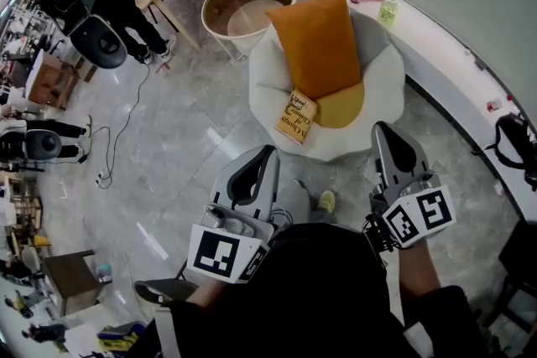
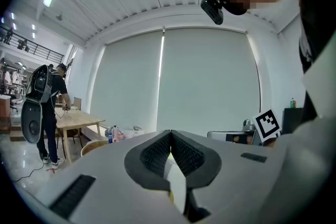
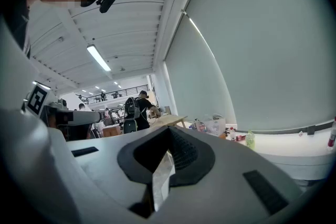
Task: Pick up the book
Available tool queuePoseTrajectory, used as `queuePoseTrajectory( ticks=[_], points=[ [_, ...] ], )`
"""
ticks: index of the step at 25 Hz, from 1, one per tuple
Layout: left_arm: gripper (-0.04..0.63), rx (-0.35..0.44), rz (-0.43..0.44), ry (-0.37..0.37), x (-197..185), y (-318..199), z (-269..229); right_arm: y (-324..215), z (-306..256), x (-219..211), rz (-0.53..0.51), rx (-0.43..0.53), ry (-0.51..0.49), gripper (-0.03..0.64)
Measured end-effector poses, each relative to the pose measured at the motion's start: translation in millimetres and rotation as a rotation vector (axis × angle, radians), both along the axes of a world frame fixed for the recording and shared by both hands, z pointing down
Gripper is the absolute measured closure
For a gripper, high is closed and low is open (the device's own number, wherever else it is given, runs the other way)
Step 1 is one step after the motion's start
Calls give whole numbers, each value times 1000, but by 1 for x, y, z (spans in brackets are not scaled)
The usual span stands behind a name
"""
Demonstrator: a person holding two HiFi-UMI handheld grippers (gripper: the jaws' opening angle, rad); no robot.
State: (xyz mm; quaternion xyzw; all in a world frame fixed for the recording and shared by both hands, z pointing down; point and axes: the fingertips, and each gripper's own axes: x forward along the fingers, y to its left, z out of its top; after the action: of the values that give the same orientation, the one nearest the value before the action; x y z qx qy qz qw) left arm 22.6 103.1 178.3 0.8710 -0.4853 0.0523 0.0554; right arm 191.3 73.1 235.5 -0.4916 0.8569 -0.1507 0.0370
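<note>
The task has not started in any way that shows. The book (image 1: 299, 116), a yellow paperback with dark print on its cover, lies untouched at the front edge of the seat of a white armchair (image 1: 388, 80). It is ahead of both tongs and well apart from them, closer to the line of the left pair than to the right. Beyond the book an orange cushion (image 1: 319, 42) stands against the chair's back, with a yellow cushion (image 1: 344, 106) just beside the book on the right-hand pair's side.

The left tongs (image 1: 265, 155) are held low, close to the person's body, and are clenched with nothing between them. Their own view shows the ribbed pads pressed together and only the window blind beyond. The right tongs (image 1: 388, 132) are likewise clenched and empty, their pads meeting at the tip, and they too point out across the room and not at the chair.

Everything is left to do, judging from this. One pair has to be brought forward and down to the seat, released, set around the book's free edge, clenched on it, and then raised. The book overhangs the seat's front slightly, which should offer an edge to take.
</note>
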Motion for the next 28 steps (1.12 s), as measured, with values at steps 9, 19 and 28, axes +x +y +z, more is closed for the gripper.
queuePoseTrajectory(
  ticks=[9, 19, 28],
  points=[
    [583, 6, 8, 6, 4, -1, -1, -2, -3, 6, 16, 13, 5, 606],
    [583, -32, -24, 26, -23, -12, 9, -17, 5, -21, -14, -18, 24, 606],
    [583, -54, -42, 49, -50, -38, 19, -44, 13, -40, -19, -38, 54, 606]
  ],
)
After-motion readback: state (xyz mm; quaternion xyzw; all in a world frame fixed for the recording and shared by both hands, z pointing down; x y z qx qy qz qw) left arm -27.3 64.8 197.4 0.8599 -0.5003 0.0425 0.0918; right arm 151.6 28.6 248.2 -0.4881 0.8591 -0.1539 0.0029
